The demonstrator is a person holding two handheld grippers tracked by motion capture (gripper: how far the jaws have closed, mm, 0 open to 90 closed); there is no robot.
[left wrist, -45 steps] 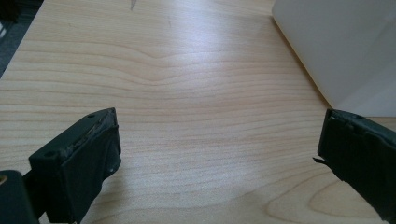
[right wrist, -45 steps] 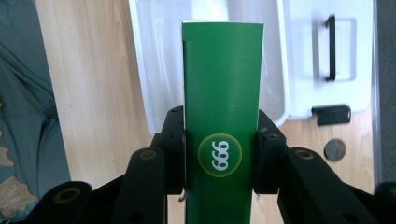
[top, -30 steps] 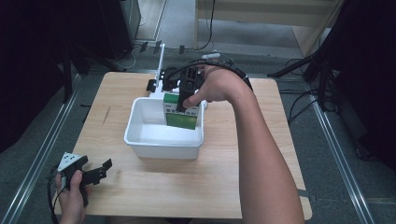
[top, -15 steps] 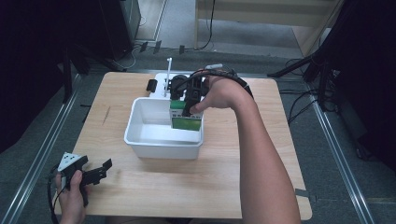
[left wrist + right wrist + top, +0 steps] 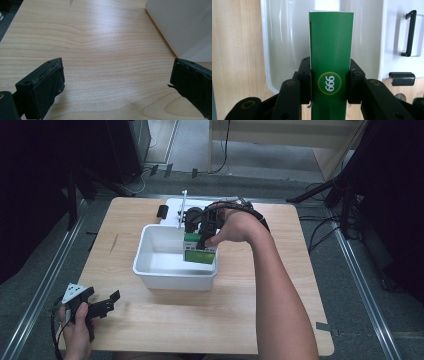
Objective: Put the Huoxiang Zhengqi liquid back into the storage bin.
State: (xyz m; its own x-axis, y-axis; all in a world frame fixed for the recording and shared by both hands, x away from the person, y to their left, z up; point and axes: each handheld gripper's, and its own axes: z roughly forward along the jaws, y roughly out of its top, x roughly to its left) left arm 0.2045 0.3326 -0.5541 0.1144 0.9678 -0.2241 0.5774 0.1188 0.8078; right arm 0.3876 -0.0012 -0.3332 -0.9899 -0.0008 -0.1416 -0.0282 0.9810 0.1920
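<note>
Over the white tub (image 5: 150, 270), the right gripper (image 5: 329, 82), clamped on the green box (image 5: 330, 50), has lowered it inside, ready for release; the left gripper (image 5: 115, 82) idles open.

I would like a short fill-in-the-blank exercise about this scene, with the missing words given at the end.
1. The right gripper is shut on a box whose colour is ____.
2. That box is held over a white ____, which stands on the wooden table.
3. The jaws of the left gripper stand ____, with nothing between them.

Missing words: green; tub; open
</note>
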